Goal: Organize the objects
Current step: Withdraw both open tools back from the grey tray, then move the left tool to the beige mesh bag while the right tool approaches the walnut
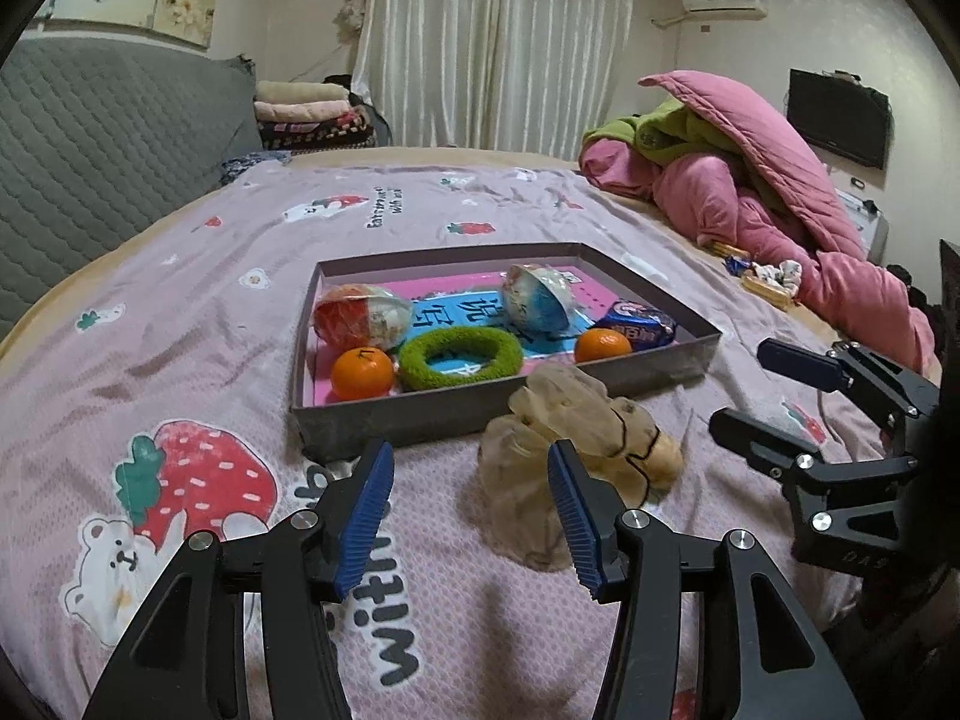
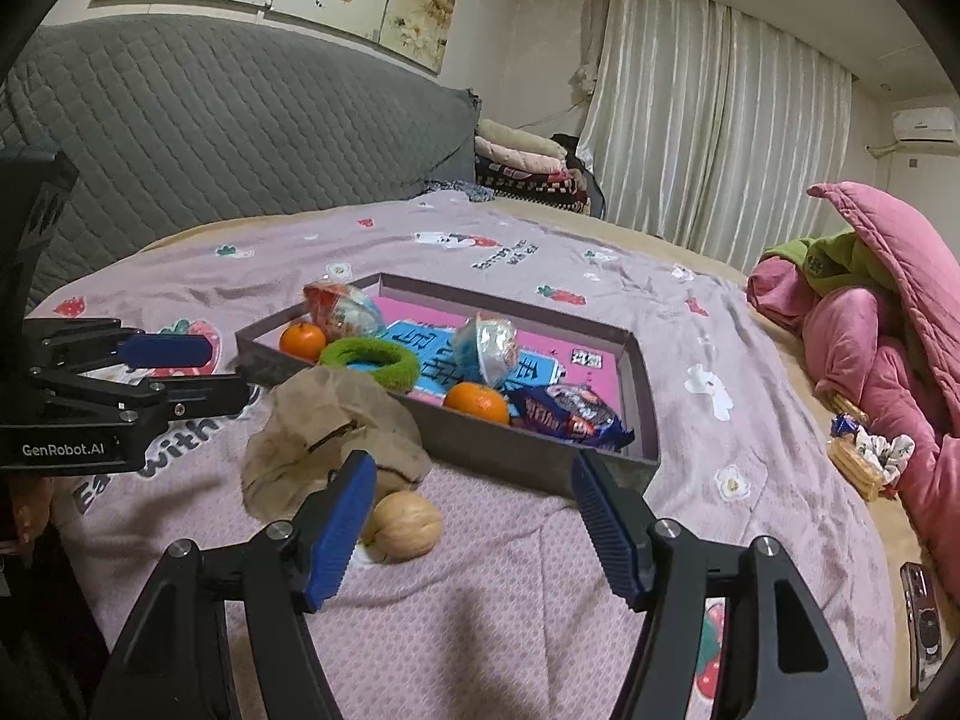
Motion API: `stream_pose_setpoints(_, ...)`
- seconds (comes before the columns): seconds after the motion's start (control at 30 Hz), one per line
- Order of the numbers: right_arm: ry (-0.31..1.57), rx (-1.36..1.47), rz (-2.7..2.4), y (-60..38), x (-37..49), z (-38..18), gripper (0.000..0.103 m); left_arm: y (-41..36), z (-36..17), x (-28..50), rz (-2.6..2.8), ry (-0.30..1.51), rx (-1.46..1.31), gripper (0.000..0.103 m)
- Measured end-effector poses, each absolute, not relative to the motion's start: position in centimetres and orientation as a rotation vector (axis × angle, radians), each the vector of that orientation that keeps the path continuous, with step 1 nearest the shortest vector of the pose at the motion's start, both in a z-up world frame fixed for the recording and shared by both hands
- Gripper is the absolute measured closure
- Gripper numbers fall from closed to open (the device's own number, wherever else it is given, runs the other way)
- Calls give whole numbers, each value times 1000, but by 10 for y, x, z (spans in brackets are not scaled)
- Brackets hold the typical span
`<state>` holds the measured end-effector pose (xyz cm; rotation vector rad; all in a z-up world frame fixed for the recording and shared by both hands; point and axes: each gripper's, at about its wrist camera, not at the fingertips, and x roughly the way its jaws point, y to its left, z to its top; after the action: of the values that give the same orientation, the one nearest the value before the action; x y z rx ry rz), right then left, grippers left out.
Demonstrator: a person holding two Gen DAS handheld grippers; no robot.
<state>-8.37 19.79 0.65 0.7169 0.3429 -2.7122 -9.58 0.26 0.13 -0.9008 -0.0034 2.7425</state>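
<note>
Blue-padded and spread wide, the right gripper (image 2: 471, 519) holds nothing; the walnut (image 2: 401, 527) lies on the bed just beside its left pad, in front of the box (image 2: 543, 461). The left gripper (image 1: 468, 510) gapes empty too, near the crumpled bag (image 1: 576, 456). I'd shift right-hand jaws leftward to straddle the nut, then close gently. Its long axis seems to run roughly left-right; which end points where I cannot tell.

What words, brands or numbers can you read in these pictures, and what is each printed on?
"GenRobot.AI": body of the left tool.
"with": bedsheet.
Small black lines further up the bedsheet: too blurred.
Chinese characters on the pink-and-blue sheet in the tray: unreadable.
Blue snack packet: blurred.
</note>
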Motion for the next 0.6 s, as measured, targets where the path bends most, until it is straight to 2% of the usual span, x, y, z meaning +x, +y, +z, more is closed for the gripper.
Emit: stream_pose_setpoints(0.6,328,911,-2612,193,-78,-19,36,19,-15,-90,2650,31,-961,48)
